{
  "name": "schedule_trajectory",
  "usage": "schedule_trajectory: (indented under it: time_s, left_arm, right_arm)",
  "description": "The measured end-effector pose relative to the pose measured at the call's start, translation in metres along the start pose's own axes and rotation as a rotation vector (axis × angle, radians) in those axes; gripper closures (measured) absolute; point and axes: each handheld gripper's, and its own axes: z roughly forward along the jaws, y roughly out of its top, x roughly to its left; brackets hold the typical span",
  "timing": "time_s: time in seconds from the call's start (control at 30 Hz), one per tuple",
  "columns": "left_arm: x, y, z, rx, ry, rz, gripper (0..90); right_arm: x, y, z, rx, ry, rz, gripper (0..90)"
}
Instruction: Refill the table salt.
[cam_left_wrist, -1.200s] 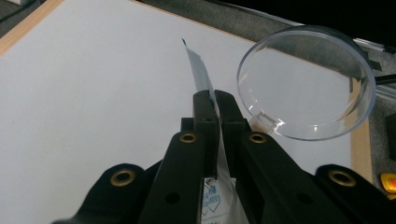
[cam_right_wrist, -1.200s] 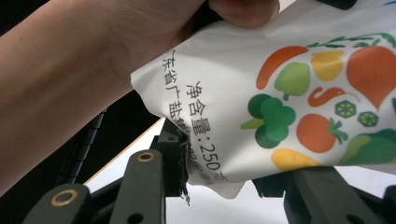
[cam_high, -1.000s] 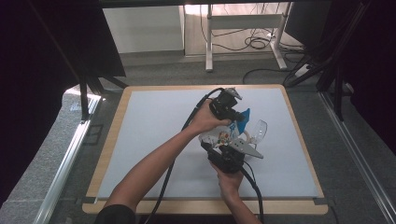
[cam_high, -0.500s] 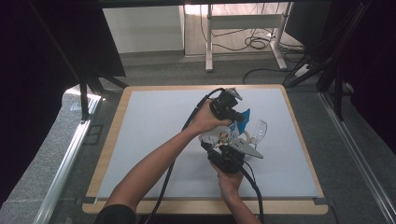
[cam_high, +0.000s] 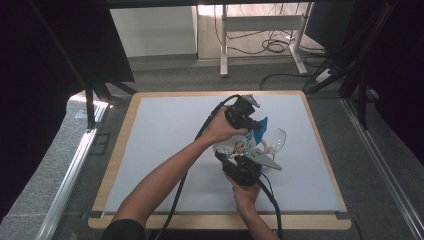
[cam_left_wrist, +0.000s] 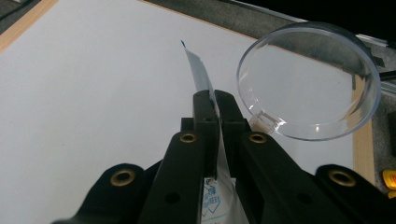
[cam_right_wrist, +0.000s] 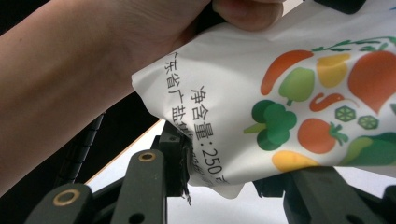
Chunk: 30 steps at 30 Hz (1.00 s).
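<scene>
Jaws first: on our left gripper (cam_left_wrist: 217, 105) they are pressed together on the thin top edge of the pouch (cam_left_wrist: 198, 70), and on our right gripper (cam_right_wrist: 224, 186) they stand part-way apart with the pouch's lower end clamped between them. We see both grippers over the right half of the table (cam_high: 160, 130), a white surface with a wooden rim, the left gripper (cam_high: 252, 125) farther from us and the right gripper (cam_high: 245, 162) nearer. Our left hand (cam_high: 222, 129) reaches across from the lower left; our right hand (cam_high: 246, 192) comes up from the bottom edge. The pouch (cam_high: 239, 146) hangs between the two grippers, above the table, white with printed vegetables and dark characters, and a blue corner at its top. A clear round cup (cam_high: 276, 140) lies on its side just beside the pouch, its open mouth turned toward our left gripper's camera.
</scene>
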Motion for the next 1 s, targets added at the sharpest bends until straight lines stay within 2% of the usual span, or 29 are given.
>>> schedule_trajectory:
  time_s: [1.0]
  left_arm:
    - [0.0019,-0.0025,-0.0005,-0.004,-0.001,-0.006,89.5]
  right_arm:
    - [-0.0007,-0.001,0.0019,0.003,0.006,-0.004,62.9]
